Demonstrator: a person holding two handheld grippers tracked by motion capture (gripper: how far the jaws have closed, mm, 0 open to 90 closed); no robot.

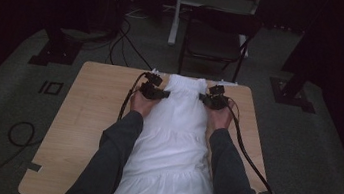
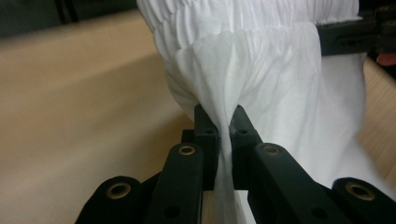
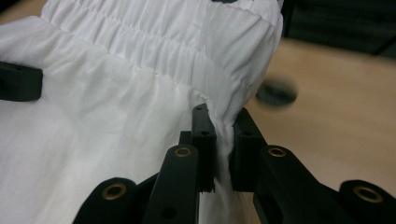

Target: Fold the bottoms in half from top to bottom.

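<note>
The white dress (image 1: 173, 147) lies down the middle of the wooden table (image 1: 91, 116), its long axis running near to far, gathered elastic end pointing far. At that end's left edge the left gripper (image 1: 161, 93) is clamped on a pinch of cloth. At the right edge the right gripper (image 1: 206, 98) likewise pinches the fabric.

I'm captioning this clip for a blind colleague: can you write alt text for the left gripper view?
The left gripper, jaws shut, pinches a bunched fold of a white garment just below its gathered, elasticated edge. The cloth rises from the jaws above a wooden table. The right gripper reaches the garment from the far side.
</note>
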